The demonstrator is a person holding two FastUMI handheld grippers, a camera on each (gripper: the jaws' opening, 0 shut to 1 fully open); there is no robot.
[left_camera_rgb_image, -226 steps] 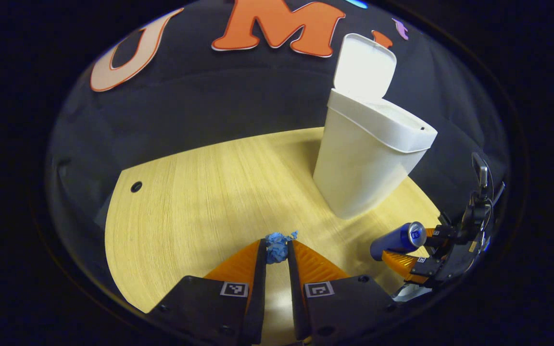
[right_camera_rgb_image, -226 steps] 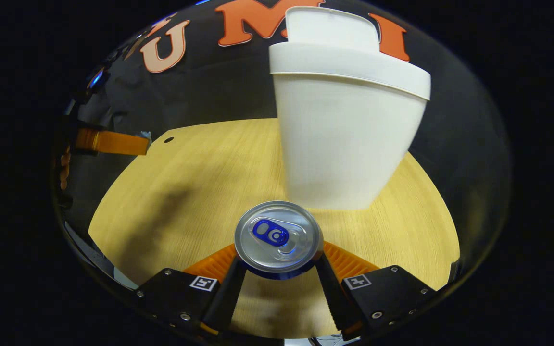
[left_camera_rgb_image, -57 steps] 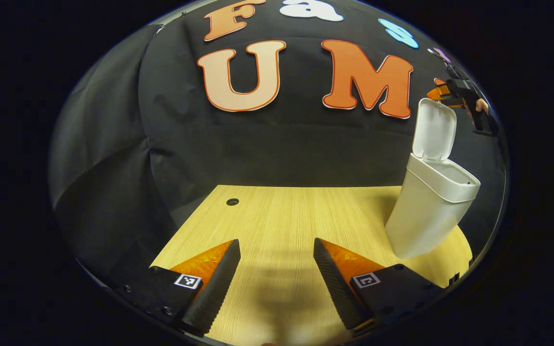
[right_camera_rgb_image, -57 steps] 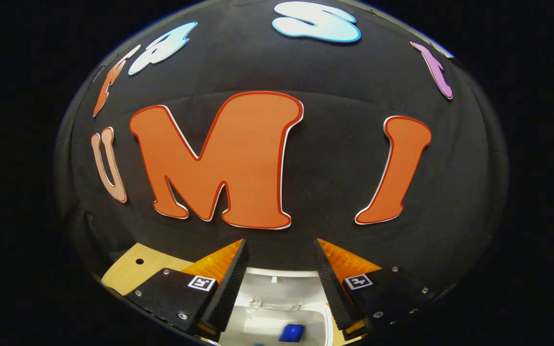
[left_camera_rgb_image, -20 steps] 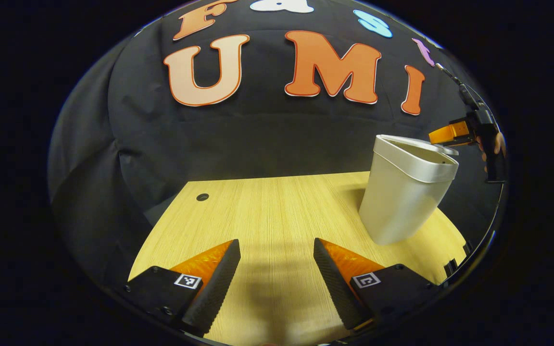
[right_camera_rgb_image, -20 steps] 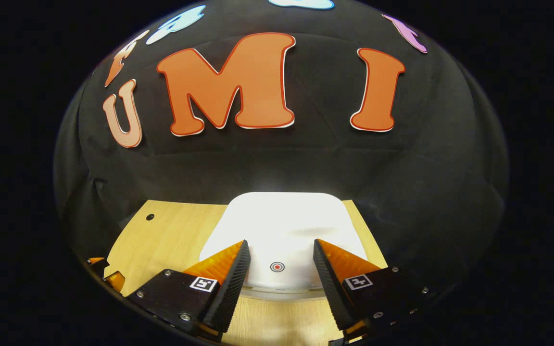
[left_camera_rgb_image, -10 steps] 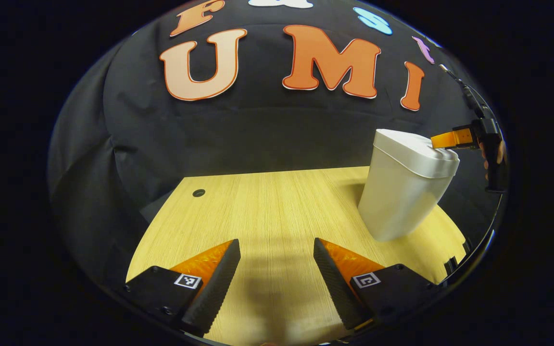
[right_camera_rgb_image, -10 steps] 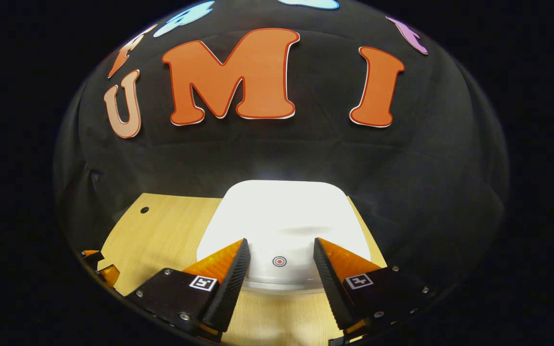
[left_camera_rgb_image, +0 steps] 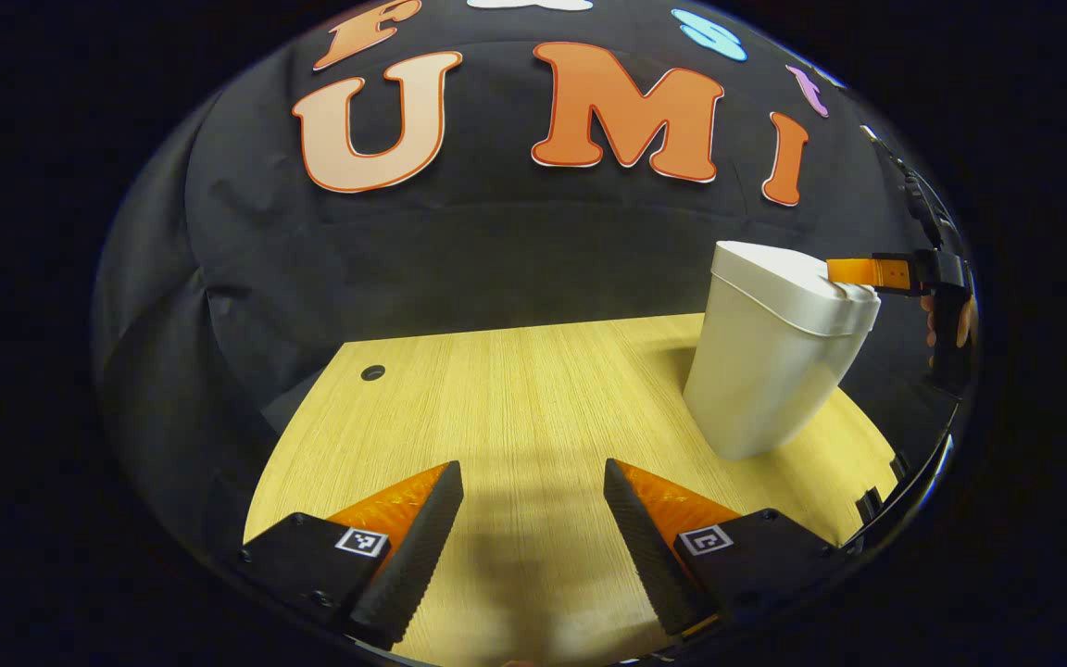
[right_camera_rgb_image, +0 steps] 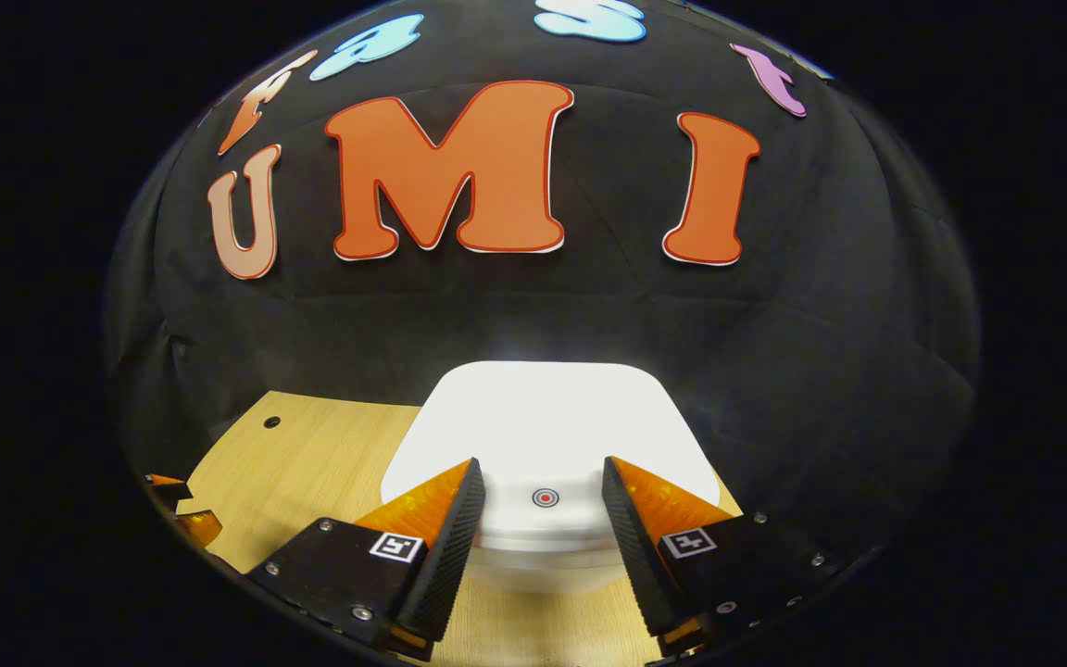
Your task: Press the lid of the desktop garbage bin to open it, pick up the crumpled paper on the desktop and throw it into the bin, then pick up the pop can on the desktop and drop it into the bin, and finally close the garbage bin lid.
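Garbage bin stands upright on the wooden desktop, at about 3 o'clock in the left gripper view; lid down flat, small round mark near its front edge. Right gripper sits at the lid's front rim, jaws wide, nothing between them; contact with the lid unclear. A hand holds it. Left gripper hovers over bare desktop at 6 o'clock, jaws wide, holding nothing.

The bin stands on the table toward its right rear, lid down. The right gripper hangs over the lid's near edge.
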